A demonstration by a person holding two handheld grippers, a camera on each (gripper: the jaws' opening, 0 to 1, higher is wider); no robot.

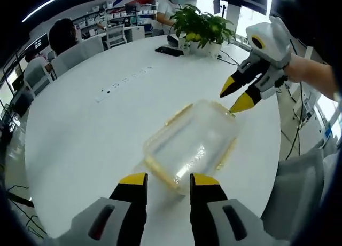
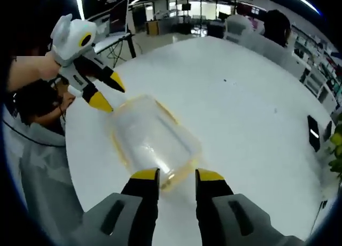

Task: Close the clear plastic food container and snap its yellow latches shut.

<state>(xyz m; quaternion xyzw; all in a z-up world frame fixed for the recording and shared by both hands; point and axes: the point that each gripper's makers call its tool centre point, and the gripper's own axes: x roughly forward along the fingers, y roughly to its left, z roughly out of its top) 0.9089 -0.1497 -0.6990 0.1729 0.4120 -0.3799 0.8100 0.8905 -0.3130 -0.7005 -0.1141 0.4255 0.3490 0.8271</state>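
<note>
One clear plastic food container (image 1: 189,144) with yellow latches sits on the round white desk (image 1: 96,134); two grippers, left gripper (image 1: 168,180) and right gripper (image 2: 177,174), flank its ends, fingers parted, holding nothing.

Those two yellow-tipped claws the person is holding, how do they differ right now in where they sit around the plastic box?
The left gripper sits at one short end of the container, while the right gripper sits at the opposite end. In the left gripper view, the right gripper points down at a corner of the container, whereas the left gripper points along the white table. Both have yellow tips and open jaws holding nothing.
</note>
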